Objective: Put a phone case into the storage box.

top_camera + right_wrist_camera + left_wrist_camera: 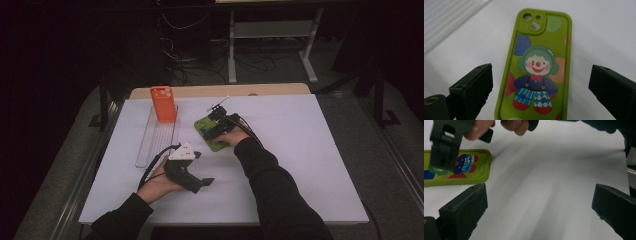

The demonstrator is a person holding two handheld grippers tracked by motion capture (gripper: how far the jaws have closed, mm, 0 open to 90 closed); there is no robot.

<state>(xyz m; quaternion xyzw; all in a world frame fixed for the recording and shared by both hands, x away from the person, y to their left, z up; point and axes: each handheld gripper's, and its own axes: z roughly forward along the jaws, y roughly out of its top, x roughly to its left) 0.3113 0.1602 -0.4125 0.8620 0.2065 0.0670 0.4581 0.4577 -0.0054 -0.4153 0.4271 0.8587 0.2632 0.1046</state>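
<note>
We are hovering our right gripper (537, 85), jaws spread wide and empty, over the green phone case (536, 67) lying flat mid-table to straddle it, while our left gripper (536, 212), equally wide and empty, is waiting toward the near edge.

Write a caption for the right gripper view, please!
The open right tool hovers over a green phone case with a clown picture, lying on the white table.

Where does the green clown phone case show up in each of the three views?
High view: green phone case lies mid-table, under the right gripper.
Left gripper view: its end lies at the left edge.
Right gripper view: centre, between the open jaws.
Shared landmark: the clown print.
</note>
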